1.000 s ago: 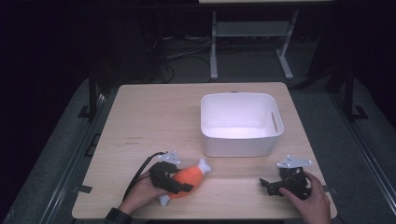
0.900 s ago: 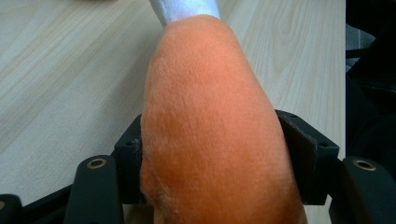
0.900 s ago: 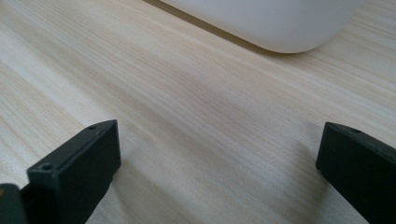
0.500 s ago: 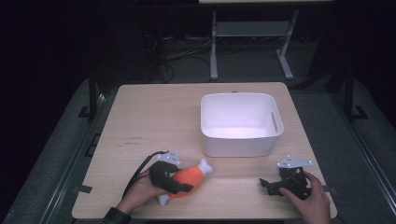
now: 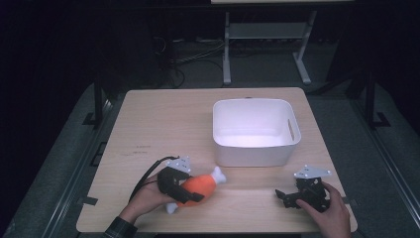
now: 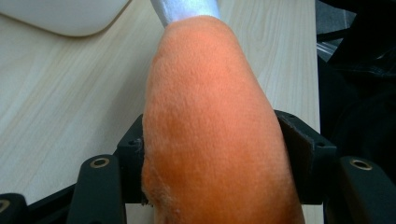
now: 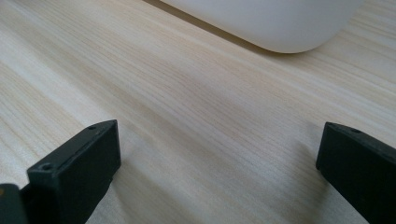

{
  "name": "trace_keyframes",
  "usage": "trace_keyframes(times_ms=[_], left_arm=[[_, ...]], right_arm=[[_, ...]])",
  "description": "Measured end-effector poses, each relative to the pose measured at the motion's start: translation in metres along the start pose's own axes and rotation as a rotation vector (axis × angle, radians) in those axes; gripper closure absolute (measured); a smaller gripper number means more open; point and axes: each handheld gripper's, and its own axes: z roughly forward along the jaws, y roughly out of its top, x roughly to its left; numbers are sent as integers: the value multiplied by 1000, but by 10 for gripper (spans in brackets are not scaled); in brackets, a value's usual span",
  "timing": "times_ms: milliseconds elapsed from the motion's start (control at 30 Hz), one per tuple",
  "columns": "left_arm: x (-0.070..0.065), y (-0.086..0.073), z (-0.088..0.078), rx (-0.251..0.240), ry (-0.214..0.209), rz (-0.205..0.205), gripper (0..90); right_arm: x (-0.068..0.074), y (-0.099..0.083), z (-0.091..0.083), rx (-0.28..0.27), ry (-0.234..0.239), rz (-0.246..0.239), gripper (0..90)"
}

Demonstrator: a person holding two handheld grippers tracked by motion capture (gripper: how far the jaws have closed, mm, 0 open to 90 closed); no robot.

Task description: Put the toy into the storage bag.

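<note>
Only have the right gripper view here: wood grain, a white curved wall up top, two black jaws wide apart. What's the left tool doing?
Observer: The left tool is shut on an orange plush drumstick; its pads press both sides of it.
Operator: Where on the table?
Observer: Near the front edge, left of the white bin, not touching it.
Operator: Anything in the bin?
Observer: In the high view it looks empty.
</note>
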Motion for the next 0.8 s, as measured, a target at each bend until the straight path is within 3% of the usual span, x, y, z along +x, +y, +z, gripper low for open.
trace_keyframes(times_ms=[367,800], left_arm=[[2,11,-7,1,-13,28,361],[1,35,-19,-3,-20,82,361]], right_arm=[[0,0,0,-1,0,-1,0],[0,0,0,-1,0,-1,0]])
